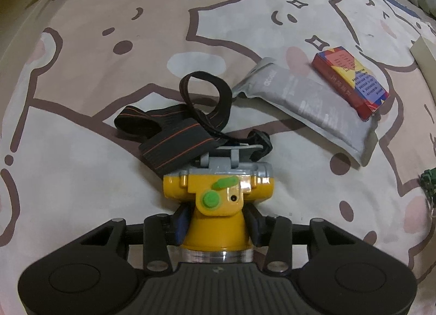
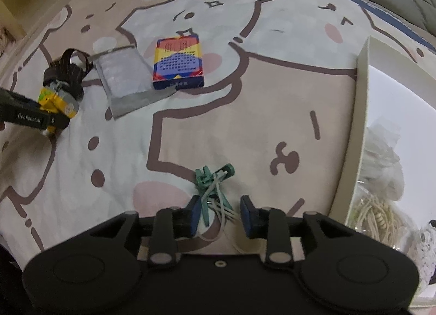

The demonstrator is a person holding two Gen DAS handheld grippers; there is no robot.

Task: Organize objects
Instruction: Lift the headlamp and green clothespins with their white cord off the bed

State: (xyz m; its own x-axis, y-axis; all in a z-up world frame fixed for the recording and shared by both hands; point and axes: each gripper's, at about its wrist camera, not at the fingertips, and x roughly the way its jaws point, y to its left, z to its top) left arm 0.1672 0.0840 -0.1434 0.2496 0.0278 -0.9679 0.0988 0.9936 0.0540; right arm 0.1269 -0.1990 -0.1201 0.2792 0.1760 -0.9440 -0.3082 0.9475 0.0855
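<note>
Bedsheet (image 1: 81,178) w/ cartoon bear print is filling the left wrist view, lying flat under everything. Left gripper (image 1: 216,225) is pointing steeply down at it, jaws clamping both sides of the yellow headlamp (image 1: 218,200), which is sitting on the sheet w/ green buttons facing the cam. Headlamp's black strap (image 1: 174,135) w/ orange stripes is trailing beyond the lamp, looping up. Silver pouch (image 1: 308,102) is lying just right of the strap & beyond the headlamp; red card box (image 1: 351,80) is resting on the pouch's far-right end. Green clip bundle (image 1: 429,181) is peeking in at the right edge, well apart from the headlamp.

Right wrist view: same sheet (image 2: 272,96). Right gripper (image 2: 219,214) is aiming down, jaws apart, not pressing anything; green clip bundle (image 2: 214,181) w/ pale cords is lying between & just ahead of the blue pads (image 2: 194,212). Headlamp (image 2: 58,102) is far left of the bundle, w/ the left gripper (image 2: 47,120) clamping it. Pouch (image 2: 125,80) & card box (image 2: 178,60) are lying beyond the bundle, box overlapping the pouch edge. White tray (image 2: 362,113) is standing right of the bundle, holding crumpled plastic & beige cord.
</note>
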